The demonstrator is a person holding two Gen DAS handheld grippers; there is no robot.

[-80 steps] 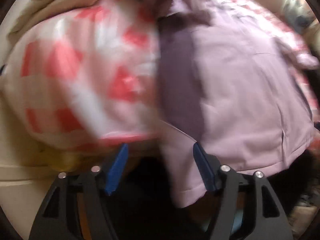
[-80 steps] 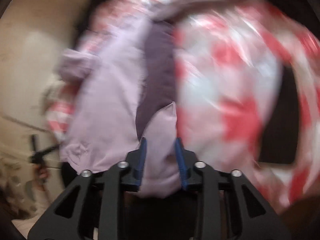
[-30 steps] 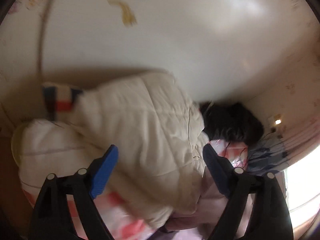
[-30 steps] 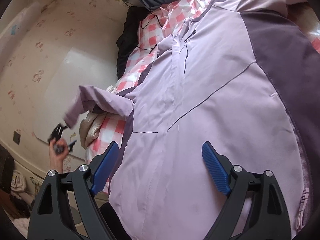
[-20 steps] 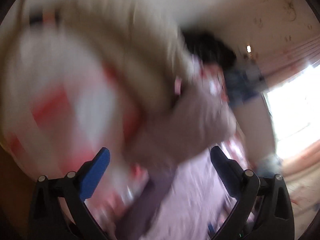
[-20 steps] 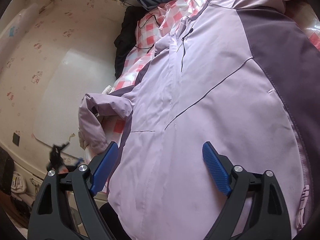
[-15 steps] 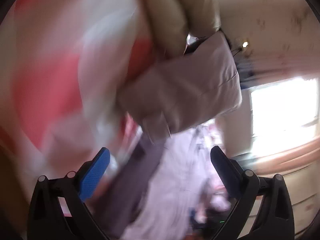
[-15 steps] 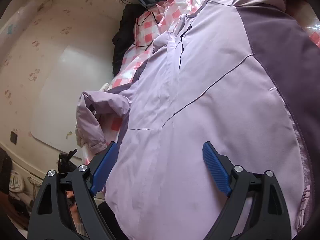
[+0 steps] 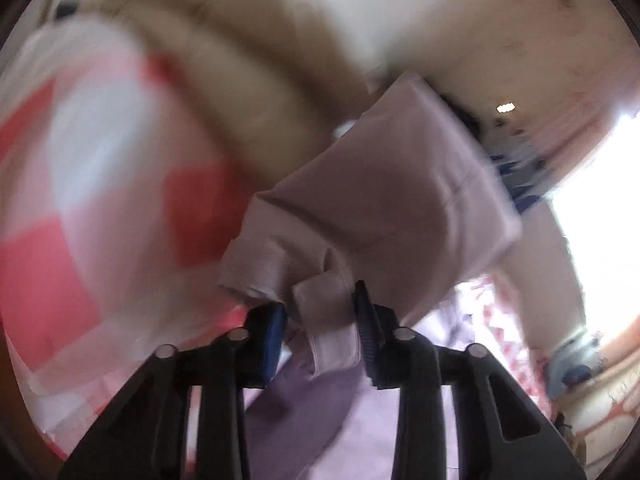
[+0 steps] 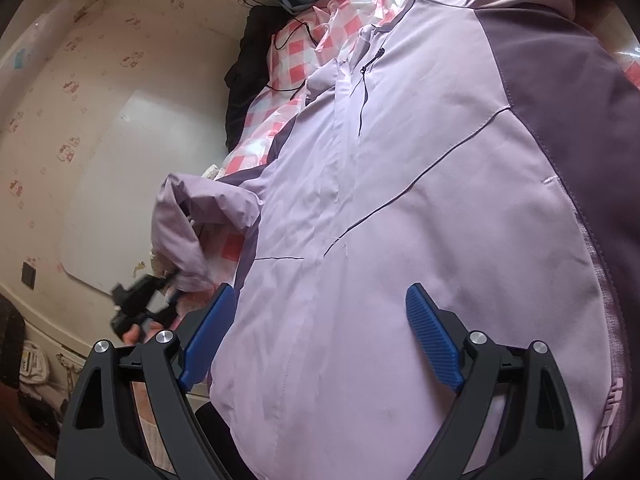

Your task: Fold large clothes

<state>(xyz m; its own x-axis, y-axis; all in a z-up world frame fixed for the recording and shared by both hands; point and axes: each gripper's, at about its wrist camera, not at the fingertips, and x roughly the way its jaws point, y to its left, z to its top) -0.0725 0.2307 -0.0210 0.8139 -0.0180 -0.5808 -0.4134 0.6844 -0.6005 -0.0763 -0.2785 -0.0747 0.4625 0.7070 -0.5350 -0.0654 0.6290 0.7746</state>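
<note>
A lilac jacket (image 10: 400,200) with dark purple side panels lies front-up on the bed, zip closed. Its left sleeve (image 10: 192,216) is bunched up and hangs over the bed's edge. My left gripper (image 9: 320,328) is closing its jaws, and the sleeve cuff (image 9: 324,312) sits between the blue pads, which press on it. The right wrist view shows that left gripper (image 10: 140,304) in a hand at the sleeve's end. My right gripper (image 10: 320,292) hovers open over the jacket's lower front, nothing between its fingers.
A red-and-white checked bed cover (image 10: 296,52) lies under the jacket. A cream quilt (image 9: 240,72) is piled beside the sleeve. A black garment (image 10: 244,72) and a cable lie at the bed's far end. A wall with a white panel (image 10: 120,184) runs along the bed's left side.
My left gripper dropped from facing the wall and quilt to the sleeve end, and its wide jaws closed around the cuff. The sleeve drooped over the bed edge. The right gripper stayed put.
</note>
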